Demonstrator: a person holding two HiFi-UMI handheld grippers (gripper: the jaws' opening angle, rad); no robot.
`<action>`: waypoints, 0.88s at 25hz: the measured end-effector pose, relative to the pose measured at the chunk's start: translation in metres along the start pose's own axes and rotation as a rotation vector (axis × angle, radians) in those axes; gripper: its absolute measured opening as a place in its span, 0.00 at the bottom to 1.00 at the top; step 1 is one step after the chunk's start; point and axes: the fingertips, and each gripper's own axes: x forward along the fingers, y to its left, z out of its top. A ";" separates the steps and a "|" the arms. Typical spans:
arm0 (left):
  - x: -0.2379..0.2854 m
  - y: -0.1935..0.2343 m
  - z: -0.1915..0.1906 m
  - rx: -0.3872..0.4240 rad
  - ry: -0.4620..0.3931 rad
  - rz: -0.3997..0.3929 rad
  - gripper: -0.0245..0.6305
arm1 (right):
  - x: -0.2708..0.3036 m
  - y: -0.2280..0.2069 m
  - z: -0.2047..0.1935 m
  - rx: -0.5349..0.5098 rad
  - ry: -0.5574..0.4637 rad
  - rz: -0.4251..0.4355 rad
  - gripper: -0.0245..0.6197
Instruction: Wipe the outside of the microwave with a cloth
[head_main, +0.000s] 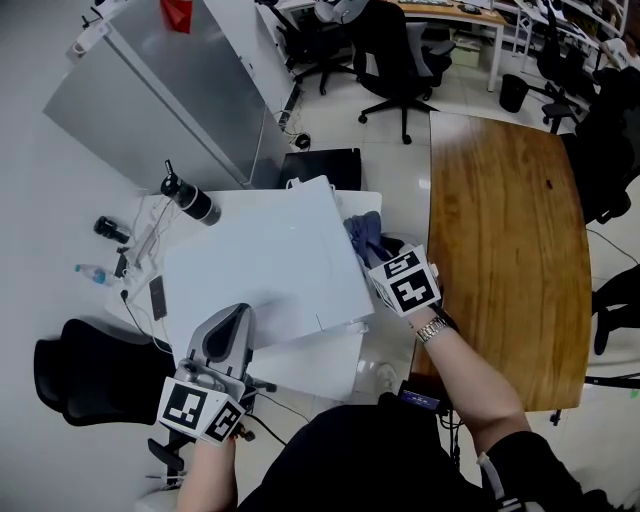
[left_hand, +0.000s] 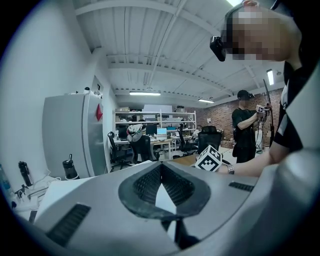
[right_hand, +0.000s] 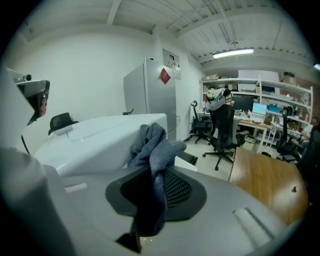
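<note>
Jaws of right gripper (right_hand: 156, 172) clamp a crumpled blue-grey cloth (right_hand: 152, 142) at the right edge of the white box-shaped microwave (head_main: 265, 260). Left gripper (left_hand: 161, 170) jaws are closed and empty at its near edge.

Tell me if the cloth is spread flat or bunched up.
Bunched up: the cloth is a crumpled wad with folds sticking out, pinched in the right gripper beside the microwave.

above microwave (head_main: 262, 262): free | left rear: bottle (head_main: 190, 199) obstructs | right: gap before wooden table (head_main: 500, 260) passable
</note>
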 end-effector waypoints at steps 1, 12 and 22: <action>0.000 -0.001 -0.001 0.001 0.004 0.003 0.04 | 0.003 -0.001 -0.004 0.002 0.007 0.001 0.14; -0.004 0.004 -0.007 0.002 0.036 0.038 0.04 | 0.040 -0.009 -0.052 0.037 0.088 0.010 0.14; -0.006 0.007 -0.013 0.004 0.063 0.061 0.04 | 0.070 -0.015 -0.086 0.050 0.149 0.019 0.14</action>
